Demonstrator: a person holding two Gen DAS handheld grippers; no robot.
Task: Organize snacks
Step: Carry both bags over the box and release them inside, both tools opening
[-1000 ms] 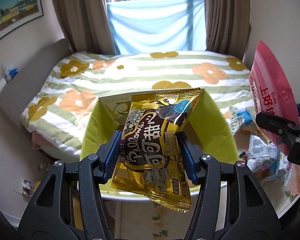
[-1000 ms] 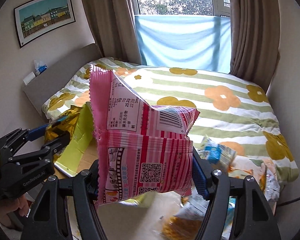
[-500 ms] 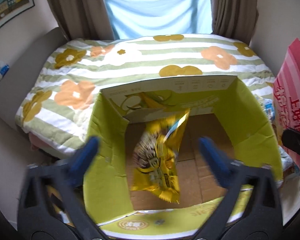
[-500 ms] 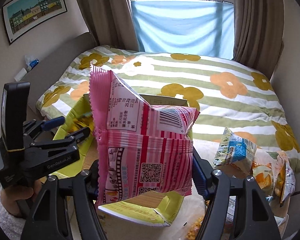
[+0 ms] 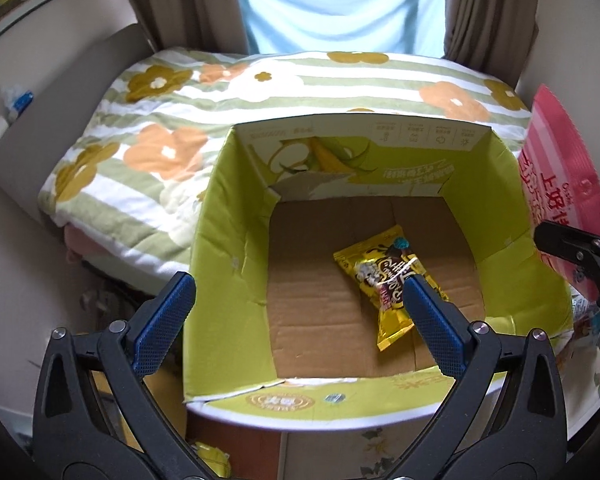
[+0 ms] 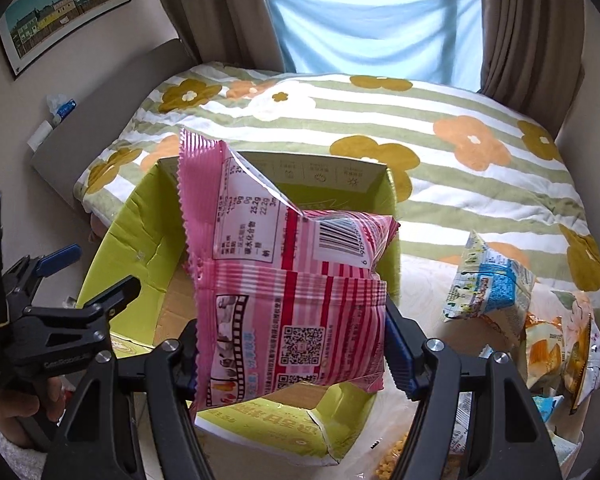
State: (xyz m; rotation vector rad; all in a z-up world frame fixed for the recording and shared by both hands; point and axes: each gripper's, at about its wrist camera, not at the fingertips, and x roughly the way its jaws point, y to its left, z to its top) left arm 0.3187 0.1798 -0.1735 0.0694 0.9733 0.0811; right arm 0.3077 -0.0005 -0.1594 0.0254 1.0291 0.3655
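Observation:
A yellow-green cardboard box [image 5: 220, 240] stands open in front of me; it also shows in the right wrist view [image 6: 140, 232]. A gold snack bag [image 5: 384, 276] lies on the box's brown floor. My left gripper [image 5: 296, 320] is open and empty above the box's near edge. My right gripper [image 6: 288, 356] is shut on a pink snack bag [image 6: 284, 280] and holds it above the box's right side. The pink bag shows at the right edge of the left wrist view [image 5: 560, 184].
A bed with a flowered, striped cover [image 5: 260, 92] lies behind the box. Several loose snack bags [image 6: 492, 284] lie to the right of the box on the table. A curtained window is at the back.
My left gripper opened and let go of the gold bag, which fell onto the box floor. My right gripper carried the pink bag closer over the box.

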